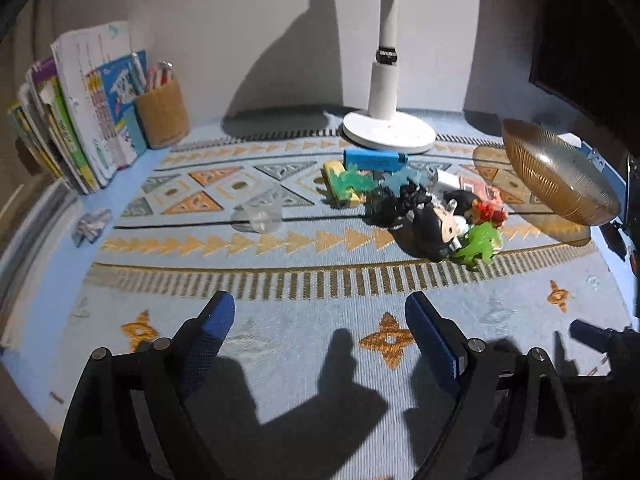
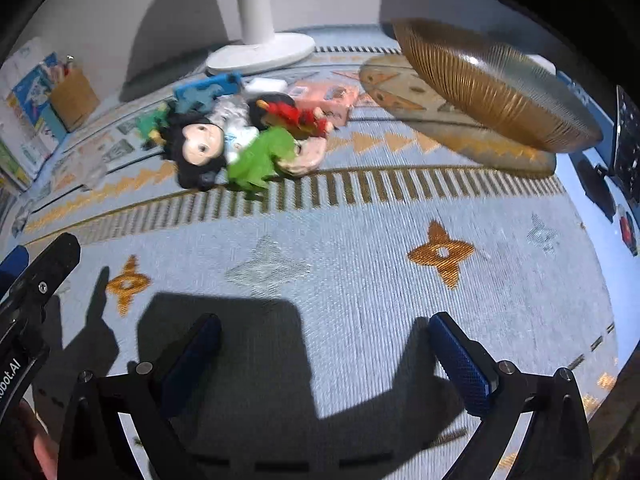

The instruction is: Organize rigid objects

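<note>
I hold my left gripper (image 1: 320, 320) and right gripper (image 2: 324, 340) wide, empty; toy pile (image 2: 240, 136) lies left of the amber bowl (image 2: 496, 88).

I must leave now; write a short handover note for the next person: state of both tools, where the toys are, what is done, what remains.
Left tool: open, empty, above the patterned mat.
Right tool: open, empty, also above the mat.
Toys: all in one pile in front of the white lamp base, including the black-haired doll, green dinosaur, red figure and blue box.
The ribbed amber bowl sits right of the pile; its inside cannot be seen.
Done: apparently nothing sorted yet.
Left: probably moving the whole pile.
</note>
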Tool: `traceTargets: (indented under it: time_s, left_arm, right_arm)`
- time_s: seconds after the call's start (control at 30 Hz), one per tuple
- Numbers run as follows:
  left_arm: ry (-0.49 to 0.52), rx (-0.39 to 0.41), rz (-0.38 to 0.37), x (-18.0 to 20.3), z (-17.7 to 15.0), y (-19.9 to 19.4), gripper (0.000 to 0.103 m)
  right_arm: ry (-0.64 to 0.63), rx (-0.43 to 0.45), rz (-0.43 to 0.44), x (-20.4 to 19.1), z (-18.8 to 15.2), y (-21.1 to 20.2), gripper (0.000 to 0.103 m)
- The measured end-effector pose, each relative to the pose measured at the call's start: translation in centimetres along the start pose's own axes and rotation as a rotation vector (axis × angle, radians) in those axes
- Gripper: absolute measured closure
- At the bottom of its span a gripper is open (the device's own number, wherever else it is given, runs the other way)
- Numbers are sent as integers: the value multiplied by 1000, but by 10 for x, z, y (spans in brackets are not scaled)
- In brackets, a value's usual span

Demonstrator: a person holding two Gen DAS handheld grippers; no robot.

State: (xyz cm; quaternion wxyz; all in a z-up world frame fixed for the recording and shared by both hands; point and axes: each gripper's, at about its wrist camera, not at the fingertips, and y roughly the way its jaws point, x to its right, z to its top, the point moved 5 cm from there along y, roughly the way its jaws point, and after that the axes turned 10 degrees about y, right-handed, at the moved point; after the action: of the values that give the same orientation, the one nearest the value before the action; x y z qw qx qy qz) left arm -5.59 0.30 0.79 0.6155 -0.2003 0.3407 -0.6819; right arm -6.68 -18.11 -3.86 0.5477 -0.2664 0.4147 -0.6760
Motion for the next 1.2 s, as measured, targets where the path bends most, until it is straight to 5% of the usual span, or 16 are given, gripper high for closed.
traceTargets:
  time_s: [0.13,0.23,0.87,1.2]
  left_arm:
    - [-14,19,66,-11,2,-28,17]
    - [-41,53,66,-15,-2,-44,17]
    - [-45,59,76,2,3,-28,17]
    - [-4,84,89,18,-10,-63,17]
  right_arm:
    - [0,245,10,1,8,-63,0]
    - [-16,330,4,0,13,-86,0]
    - [-74,258,87,-3,28,-52,0]
    - [-51,298,12,13,13,-89,0]
